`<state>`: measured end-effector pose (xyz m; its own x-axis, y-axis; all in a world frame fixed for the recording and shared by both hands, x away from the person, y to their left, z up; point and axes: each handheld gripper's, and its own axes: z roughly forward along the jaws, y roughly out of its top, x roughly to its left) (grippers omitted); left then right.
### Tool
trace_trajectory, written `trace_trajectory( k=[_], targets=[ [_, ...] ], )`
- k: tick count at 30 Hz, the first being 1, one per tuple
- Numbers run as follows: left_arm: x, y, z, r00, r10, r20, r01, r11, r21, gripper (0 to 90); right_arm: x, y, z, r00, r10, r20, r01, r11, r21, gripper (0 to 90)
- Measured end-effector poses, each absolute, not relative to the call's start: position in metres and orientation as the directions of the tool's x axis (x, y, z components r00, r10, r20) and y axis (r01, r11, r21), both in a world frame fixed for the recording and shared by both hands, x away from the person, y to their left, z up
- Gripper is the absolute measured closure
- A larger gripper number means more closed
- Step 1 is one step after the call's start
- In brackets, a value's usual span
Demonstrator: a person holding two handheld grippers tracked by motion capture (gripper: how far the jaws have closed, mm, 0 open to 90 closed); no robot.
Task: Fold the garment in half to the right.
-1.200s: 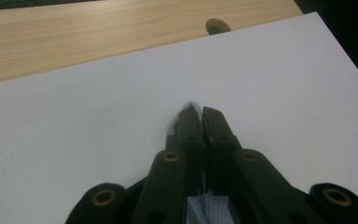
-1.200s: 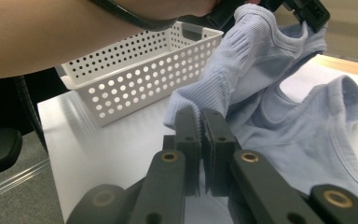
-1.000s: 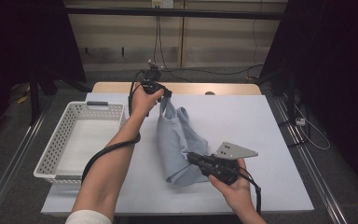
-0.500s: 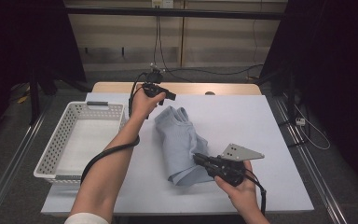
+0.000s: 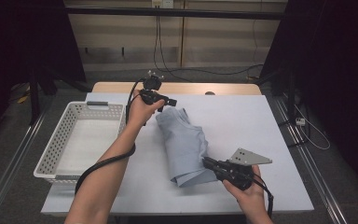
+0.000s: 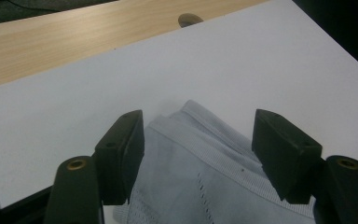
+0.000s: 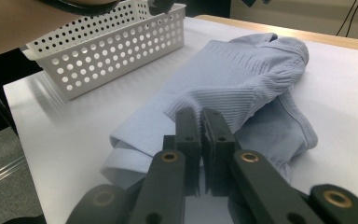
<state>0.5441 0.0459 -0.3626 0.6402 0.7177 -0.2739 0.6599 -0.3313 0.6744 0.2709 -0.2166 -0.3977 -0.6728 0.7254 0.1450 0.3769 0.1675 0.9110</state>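
A light blue garment (image 5: 186, 140) lies folded lengthwise on the white table (image 5: 251, 116). My left gripper (image 5: 168, 100) hovers over its far end. Its jaws have just been opening, and they stand apart above the ribbed hem (image 6: 214, 154) without pressing on it. My right gripper (image 5: 209, 163) is at the near end, shut on a fold of the garment (image 7: 242, 74). The cloth rises in a ridge to its fingertips (image 7: 186, 116). In the left gripper view the left gripper (image 6: 199, 128) frames the cloth below it. In the right gripper view the right gripper (image 7: 200, 114) points along the garment.
A white perforated basket (image 5: 116, 108) stands at the table's left, close to the left forearm, and shows in the right gripper view (image 7: 121, 42) too. A wooden strip (image 5: 191, 87) runs along the far edge. Bare white surface lies right of the garment.
The left gripper's jaws have opened and let go of the garment's top. That end has dropped from its raised position onto the table. The right gripper has shifted slightly right and lower, still shut.
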Motion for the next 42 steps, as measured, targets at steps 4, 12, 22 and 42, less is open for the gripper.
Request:
trace_trajectory(
  k=[4,12,22,42],
  targets=[
    [0.540,0.047,-0.362,0.645,0.717,-0.264,0.654,-0.339,0.676,27.7,0.271,-0.219,-0.399,-0.671,0.729,0.135,0.377,0.178,0.909,86.8],
    [0.533,0.049,-0.366,0.655,0.714,-0.248,0.645,-0.357,0.675,22.2,0.269,-0.227,-0.403,-0.661,0.740,0.123,0.389,0.198,0.900,86.9],
    [0.526,0.053,-0.368,0.659,0.714,-0.237,0.636,-0.360,0.683,18.5,0.265,-0.234,-0.415,-0.649,0.753,0.106,0.424,0.243,0.872,86.8],
    [0.516,0.059,-0.375,0.666,0.714,-0.217,0.626,-0.377,0.682,17.5,0.265,-0.233,-0.435,-0.646,0.756,0.102,0.482,0.300,0.823,85.8]
  ],
)
